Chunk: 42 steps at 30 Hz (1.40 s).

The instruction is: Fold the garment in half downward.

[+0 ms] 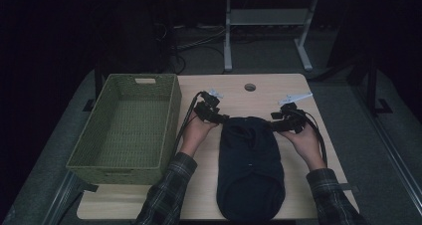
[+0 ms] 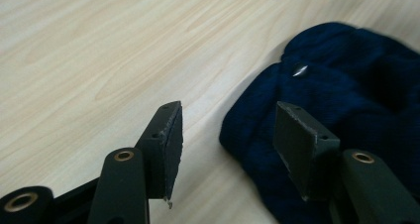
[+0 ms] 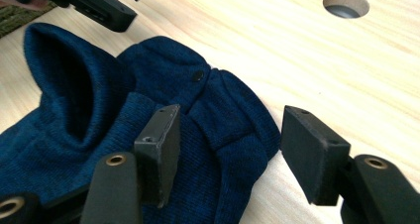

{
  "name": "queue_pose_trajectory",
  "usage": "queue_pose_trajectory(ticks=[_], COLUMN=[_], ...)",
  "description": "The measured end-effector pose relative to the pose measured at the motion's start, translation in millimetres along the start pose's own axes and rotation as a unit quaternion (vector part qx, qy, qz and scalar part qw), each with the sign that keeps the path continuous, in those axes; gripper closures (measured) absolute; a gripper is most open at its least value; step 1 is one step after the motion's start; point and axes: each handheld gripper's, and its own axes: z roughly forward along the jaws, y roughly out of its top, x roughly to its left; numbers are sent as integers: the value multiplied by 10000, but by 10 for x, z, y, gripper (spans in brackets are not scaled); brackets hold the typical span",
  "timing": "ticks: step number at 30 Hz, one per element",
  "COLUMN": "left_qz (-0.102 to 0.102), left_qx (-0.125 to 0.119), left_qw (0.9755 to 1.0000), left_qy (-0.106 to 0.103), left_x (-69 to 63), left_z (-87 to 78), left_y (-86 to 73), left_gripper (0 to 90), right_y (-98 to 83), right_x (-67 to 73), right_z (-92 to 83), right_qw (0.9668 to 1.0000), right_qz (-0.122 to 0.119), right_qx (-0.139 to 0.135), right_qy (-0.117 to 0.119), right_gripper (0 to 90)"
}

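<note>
My two claws, left claw (image 2: 225,140) and right claw (image 3: 230,152), stand apart at the far corners of the blue sweater (image 1: 250,165), gripping nothing yet; folding it and the basket (image 1: 82,150) beside it remain.

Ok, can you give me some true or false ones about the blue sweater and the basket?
1. The blue sweater lies on the table. True.
2. The green basket holds the sweater. False: the sweater lies outside it, on the table beside it.
3. The left hand-held gripper is clamped shut. False: its jaws stand apart over the sweater's edge.
4. The right hand-held gripper has open jaws over the sweater. True.
5. The table has a round hole. True.
</note>
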Motion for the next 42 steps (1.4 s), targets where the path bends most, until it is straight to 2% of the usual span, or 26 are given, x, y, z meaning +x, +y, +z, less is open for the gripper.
queue_pose_trajectory(ticks=[5, 10, 13, 16, 18, 22, 31, 32, 34, 35, 36, 38, 42], left_qz=[-74, -158, -170, -125, -126, -103, -21, 2, 1, 14, -20, -116, -225], left_qx=[102, 156, 222, 253, 281, 275, 306, 307, 309, 306, 305, 325, 392], left_qw=[9999, 9996, 9994, 9994, 9993, 9993, 9990, 9988, 9988, 9987, 9986, 9981, 9974], left_qy=[-94, -186, -213, -215, -223, -234, -337, -371, -393, -406, -438, -517, -569], left_x=[52, 87, 84, 80, 71, 57, 49, 47, 45, 47, 45, 46, 33], left_z=[170, 267, 284, 296, 304, 313, 308, 308, 307, 306, 306, 306, 310], left_y=[-57, -96, -106, -108, -109, -112, -112, -114, -115, -116, -117, -114, -95], left_gripper=[443, 444, 453, 454, 460, 482, 552, 567, 577, 607, 607, 650, 695], right_y=[-2, 33, 73, 80, 89, 79, -8, -34, -42, -77, -77, -132, -146], right_x=[-15, -63, -121, -160, -233, -300, -376, -392, -387, -373, -373, -365, -336], right_z=[34, 76, 115, 149, 247, 350, 508, 537, 551, 581, 581, 567, 566], right_qw=[10000, 9999, 9999, 9997, 9994, 9988, 9983, 9982, 9979, 9979, 9979, 9987, 9987], right_qz=[39, 63, 80, 85, 181, 282, 327, 299, 293, 221, 221, 228, 236], right_qx=[-14, 17, 54, -21, 162, 294, 480, 525, 581, 600, 600, 428, 408], right_qy=[-16, -106, -141, -217, -238, -264, -110, -6, 14, 89, 89, 157, 169], right_gripper=[406, 407, 408, 424, 421, 435, 473, 498, 505, 553, 553, 607, 696])
